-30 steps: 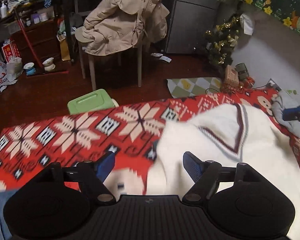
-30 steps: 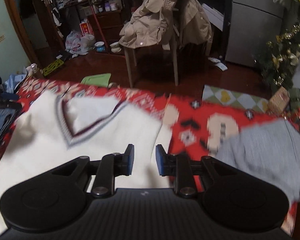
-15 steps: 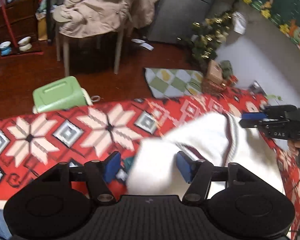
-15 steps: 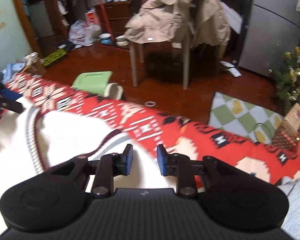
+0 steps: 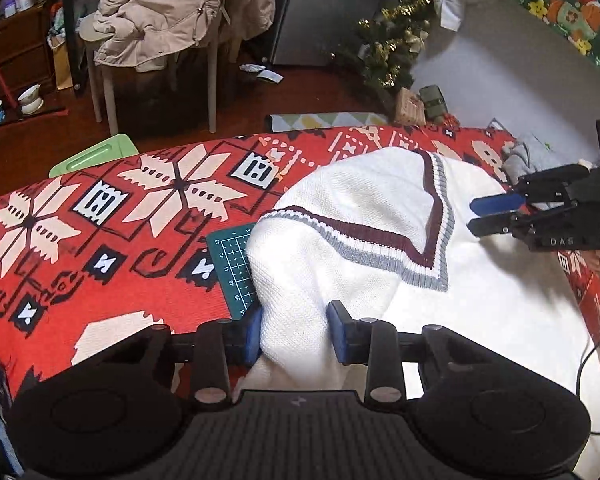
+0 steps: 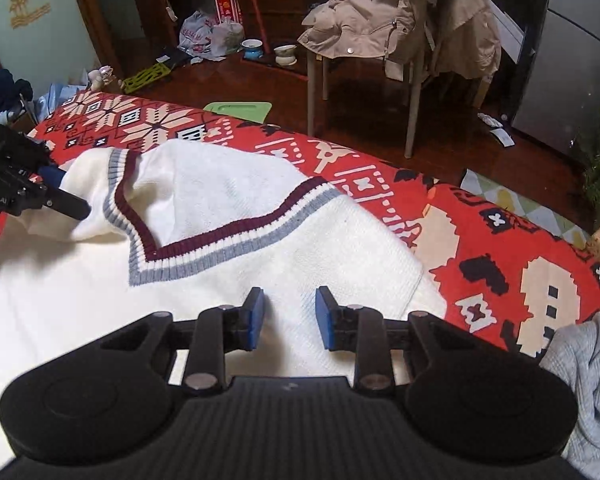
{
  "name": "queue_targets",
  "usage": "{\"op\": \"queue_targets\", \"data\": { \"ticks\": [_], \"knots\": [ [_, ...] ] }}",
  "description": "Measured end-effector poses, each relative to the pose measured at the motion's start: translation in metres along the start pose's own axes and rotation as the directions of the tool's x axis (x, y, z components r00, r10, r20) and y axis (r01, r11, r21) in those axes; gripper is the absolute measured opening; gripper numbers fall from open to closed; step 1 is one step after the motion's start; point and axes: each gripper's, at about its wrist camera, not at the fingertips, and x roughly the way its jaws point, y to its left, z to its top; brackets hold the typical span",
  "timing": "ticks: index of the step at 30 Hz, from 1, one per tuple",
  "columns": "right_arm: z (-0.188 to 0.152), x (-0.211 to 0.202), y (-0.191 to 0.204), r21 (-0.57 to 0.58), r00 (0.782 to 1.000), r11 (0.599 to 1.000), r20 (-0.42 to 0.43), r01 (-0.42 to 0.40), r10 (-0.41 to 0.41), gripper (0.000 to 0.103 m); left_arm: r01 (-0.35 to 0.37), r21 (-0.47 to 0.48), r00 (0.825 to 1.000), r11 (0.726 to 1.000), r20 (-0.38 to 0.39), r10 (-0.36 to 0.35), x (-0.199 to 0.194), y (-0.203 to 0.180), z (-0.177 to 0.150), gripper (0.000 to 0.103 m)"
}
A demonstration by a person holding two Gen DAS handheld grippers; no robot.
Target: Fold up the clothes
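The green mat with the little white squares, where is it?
In the left wrist view, the green gridded cutting mat peeks out on the red patterned blanket, tucked under the white knitted V-neck sweater's left edge, just ahead of the left gripper.

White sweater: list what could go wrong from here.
1. The left gripper holds only a bunched fold of the white sweater; pulling may stretch the knit or let it slip.
2. The right gripper is open above the cloth, so that side is free and the fold could skew.
3. The green cutting mat beneath could shift.
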Motion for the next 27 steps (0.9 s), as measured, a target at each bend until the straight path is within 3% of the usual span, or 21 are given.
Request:
{"op": "queue_targets", "data": {
  "ticks": [4,7,15,18,19,22,24,27],
  "knots": [
    [0.004,-0.001,-0.002,-0.014,1.000,1.000,-0.020,0.003,-0.003,0.035,-0.019,0.078,1.000,0.997,-0.001,0.019,0.002,-0.006,0.003,0.030],
    [0.007,-0.002,-0.005,0.001,0.999,1.000,-0.034,-0.011,0.011,0.038,0.006,0.082,1.000,0.997,-0.026,-0.004,0.004,-0.005,0.006,0.026],
    [0.031,0.005,-0.019,0.028,0.979,0.995,-0.177,-0.094,0.097,0.038,0.080,0.126,0.972,0.989,-0.232,-0.049,0.018,-0.001,0.036,0.026],
    [0.029,0.005,-0.017,0.025,0.982,0.995,-0.162,-0.097,0.100,0.041,0.109,0.070,0.974,0.992,-0.209,-0.092,0.020,0.007,0.037,0.026],
    [0.028,0.005,-0.015,0.023,0.983,0.995,-0.153,-0.097,0.099,0.047,0.113,0.056,0.975,0.992,-0.199,-0.100,0.020,0.009,0.036,0.026],
    [0.025,0.005,-0.011,0.017,0.987,0.995,-0.125,-0.096,0.097,0.050,0.079,0.048,0.984,0.996,-0.167,-0.070,0.016,0.004,0.030,0.024],
    [0.023,0.004,-0.010,0.031,0.989,0.996,-0.113,-0.088,0.091,0.049,0.033,0.010,0.988,0.999,-0.151,-0.031,0.013,0.000,0.027,0.024],
    [0.028,-0.006,-0.019,0.141,0.992,0.987,-0.097,-0.072,0.086,0.037,-0.014,-0.031,0.991,0.999,-0.131,0.010,0.007,-0.004,0.025,0.024]
  ]
}}
